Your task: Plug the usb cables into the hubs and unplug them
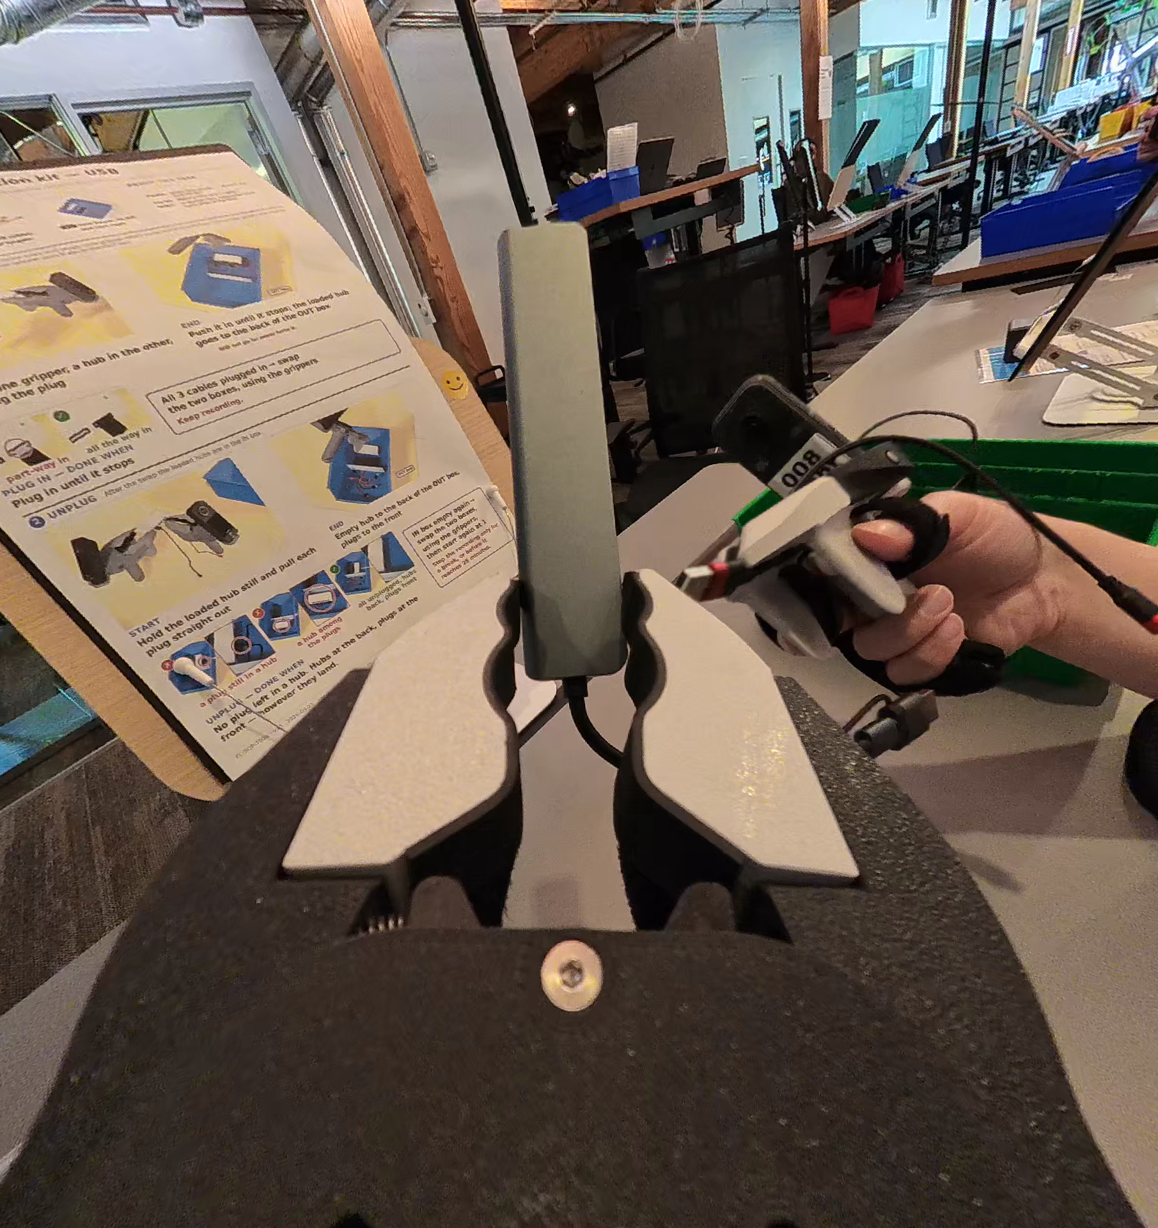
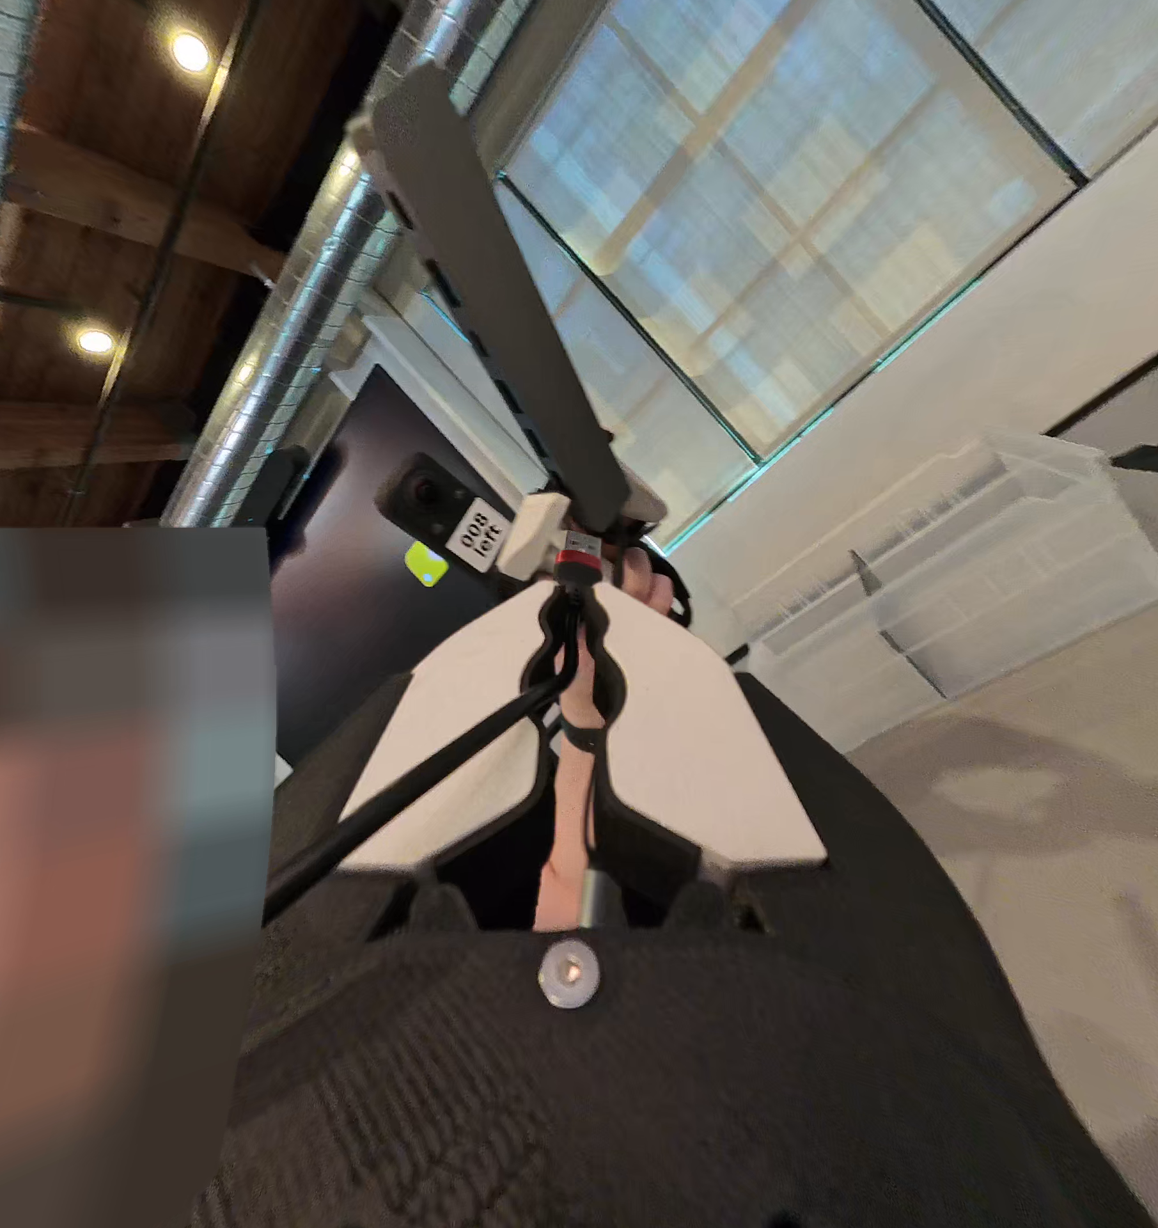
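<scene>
My left gripper (image 1: 573, 618) is shut on the lower end of a grey USB hub (image 1: 556, 432) and holds it upright; the hub's short black cable (image 1: 589, 721) hangs between the fingers. In the same view, my right gripper (image 1: 739, 571) is at the right in a person's hand, shut on a USB plug with a red collar (image 1: 709, 575). The plug points left at the hub and stands a little apart from it. In the right wrist view, the right gripper (image 2: 576, 598) holds the plug (image 2: 579, 555) just below the hub (image 2: 496, 299), whose side ports face it.
An instruction board (image 1: 197, 432) leans at the left. A green bin (image 1: 1061, 478) stands behind the right hand on the grey table (image 1: 1028, 897). The black cable's other red-collared end (image 1: 1154, 621) dangles at the right. A clear plastic box (image 2: 961, 565) is at the right. Tip to tip, the grippers are about 7 centimetres apart.
</scene>
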Tool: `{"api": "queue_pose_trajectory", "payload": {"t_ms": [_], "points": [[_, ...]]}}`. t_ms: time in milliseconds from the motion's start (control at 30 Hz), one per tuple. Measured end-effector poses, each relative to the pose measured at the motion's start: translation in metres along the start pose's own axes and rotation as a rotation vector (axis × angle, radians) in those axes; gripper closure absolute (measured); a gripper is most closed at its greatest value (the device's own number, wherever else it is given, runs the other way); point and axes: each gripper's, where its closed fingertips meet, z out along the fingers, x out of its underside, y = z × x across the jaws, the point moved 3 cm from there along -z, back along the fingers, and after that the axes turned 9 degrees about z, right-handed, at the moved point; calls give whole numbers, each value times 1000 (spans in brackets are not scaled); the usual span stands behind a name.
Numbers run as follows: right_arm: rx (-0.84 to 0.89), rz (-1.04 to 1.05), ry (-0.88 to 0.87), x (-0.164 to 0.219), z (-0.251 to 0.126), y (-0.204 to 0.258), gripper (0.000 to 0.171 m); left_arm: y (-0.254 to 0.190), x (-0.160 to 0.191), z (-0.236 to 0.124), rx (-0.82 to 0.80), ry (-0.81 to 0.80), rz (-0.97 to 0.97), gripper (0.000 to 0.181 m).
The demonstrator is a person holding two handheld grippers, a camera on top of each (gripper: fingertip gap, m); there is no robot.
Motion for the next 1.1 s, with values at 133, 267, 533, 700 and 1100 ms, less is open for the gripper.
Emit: {"api": "queue_pose_trajectory", "payload": {"t_ms": [133,267,533,700,1100], "points": [[36,-7,8,0,-1,-7,166,4,3,-1,-2,1,-6,152],[24,-9,0,-2,-2,-2,166,6,8,1,-6,7,-13,152],[1,-20,-5,1,4,8,166,4,6,5,-75,-75,6,152],[-35,-38,-47,-1,7,22,166,9,-2,-3,-139,-260,-98,152],[-198,131,-150,7,19,67,166,-1,-26,-24,-358,-317,273,152]]}}
